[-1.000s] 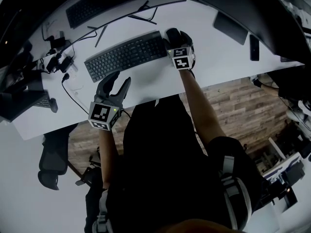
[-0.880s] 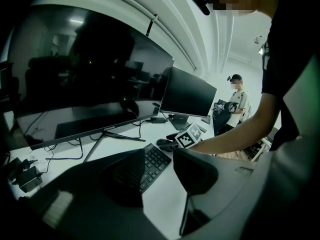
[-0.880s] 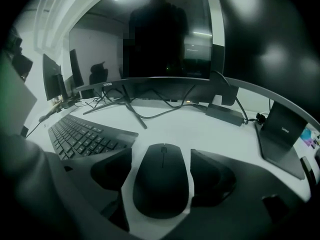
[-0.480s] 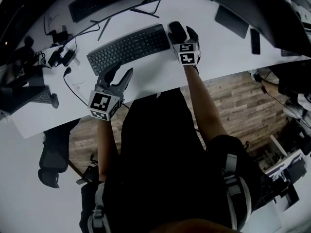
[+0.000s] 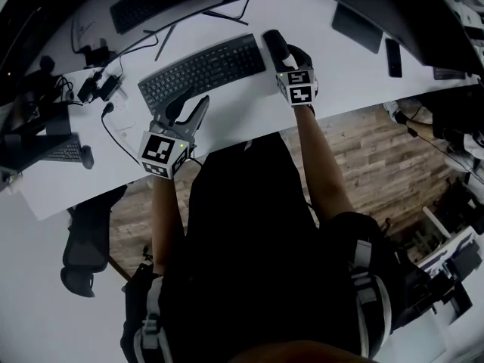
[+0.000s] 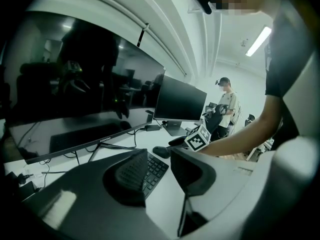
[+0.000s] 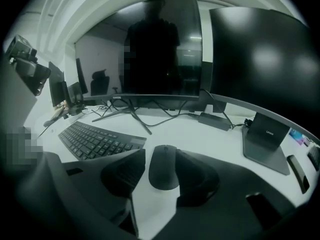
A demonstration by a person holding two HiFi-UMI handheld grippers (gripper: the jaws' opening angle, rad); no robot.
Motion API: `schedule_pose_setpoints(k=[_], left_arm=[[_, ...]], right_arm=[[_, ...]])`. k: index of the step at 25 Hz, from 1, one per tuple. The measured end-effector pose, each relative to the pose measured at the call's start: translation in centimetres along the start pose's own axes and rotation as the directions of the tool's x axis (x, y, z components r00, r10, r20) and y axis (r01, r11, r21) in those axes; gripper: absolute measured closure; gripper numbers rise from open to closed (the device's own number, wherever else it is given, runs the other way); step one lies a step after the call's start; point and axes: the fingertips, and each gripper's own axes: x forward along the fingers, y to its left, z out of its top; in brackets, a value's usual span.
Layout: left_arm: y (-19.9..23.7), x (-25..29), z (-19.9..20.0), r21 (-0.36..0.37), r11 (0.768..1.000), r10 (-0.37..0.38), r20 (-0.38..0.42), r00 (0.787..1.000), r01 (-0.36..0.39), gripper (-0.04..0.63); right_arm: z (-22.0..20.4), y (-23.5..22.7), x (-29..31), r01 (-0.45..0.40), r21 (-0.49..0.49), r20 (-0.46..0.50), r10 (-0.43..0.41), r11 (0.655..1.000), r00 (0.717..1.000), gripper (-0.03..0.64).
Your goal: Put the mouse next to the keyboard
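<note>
mouse (image 7: 164, 166): on the desk (image 5: 246, 116) just R of the keyboard (image 7: 97, 140), near its R end, not touching. Judged: already about where the task wants it.
R gripper (image 7: 160, 159): jaws astride the mouse, one per flank, and have just been closing in. A sliver of white desk shows btw the keyboard-side pad and the mouse, so not clamped; jaws apart around it.
why so: prob. a low rounded shell only takes a squeeze across its flanks, so the jaws come in along its length.
L gripper (image 6: 159, 154): near side of the keyboard, toward its L end. Jaws apart, just been narrowing, nothing btw them; only keys show through the gap. Prob. idle, kept out of the way.
behind keyboard: monitor stand (image 7: 131, 115) & cables (image 7: 175, 117), well clear of the mouse.
hard to tell: the far pad covers the mouse's other flank, so contact there can't be judged. Whether the mouse rests on the desk or sits just off it is unclear. Head view is dark, and the R gripper hides the mouse's near end.
</note>
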Motion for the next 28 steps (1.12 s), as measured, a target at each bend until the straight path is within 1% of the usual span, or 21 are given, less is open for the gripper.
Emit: schedule_pose_setpoints(k=[3, 8, 12, 15, 17, 23, 28], left_arm=[[-0.3, -0.2, 0.3, 0.010, 1.000, -0.016, 0.011, 1.000, 0.016, 0.468], [-0.2, -0.8, 0.1, 0.026, 0.999, -0.030, 0.019, 0.999, 0.030, 0.485], [-0.2, -1.1, 0.3, 0.038, 0.999, -0.032, 0.035, 0.999, 0.031, 0.503], [-0.3, -1.4, 0.1, 0.064, 0.998, -0.025, 0.026, 0.999, 0.023, 0.531], [-0.4, -1.8, 0.0, 0.070, 0.997, -0.028, 0.028, 0.999, 0.026, 0.549], [-0.2, -2.9, -0.3, 0.071, 0.997, -0.027, 0.046, 0.999, 0.023, 0.569], [0.2, -3.8, -0.8, 0.066, 0.998, -0.023, 0.049, 0.999, 0.020, 0.580]], right_arm=[[0.3, 0.3, -1.2, -0.004, -0.012, 0.015, 0.004, 1.000, 1.000, 0.477], [0.1, 0.7, -2.7, -0.009, -0.026, 0.024, 0.009, 1.000, 1.000, 0.545], [0.1, 0.6, -4.1, 0.000, -0.024, 0.035, 0.000, 1.000, 0.999, 0.581], [-0.1, 0.6, -5.3, 0.011, -0.014, 0.039, -0.011, 1.000, 0.999, 0.609], [-0.3, 0.7, -6.0, 0.018, -0.006, 0.038, -0.018, 1.000, 0.999, 0.614], [-0.5, 1.0, -7.9, 0.044, 0.014, 0.047, -0.045, 0.999, 0.998, 0.615], [-1.1, 2.3, -9.7, 0.049, 0.018, 0.052, -0.050, 0.999, 0.997, 0.615]])
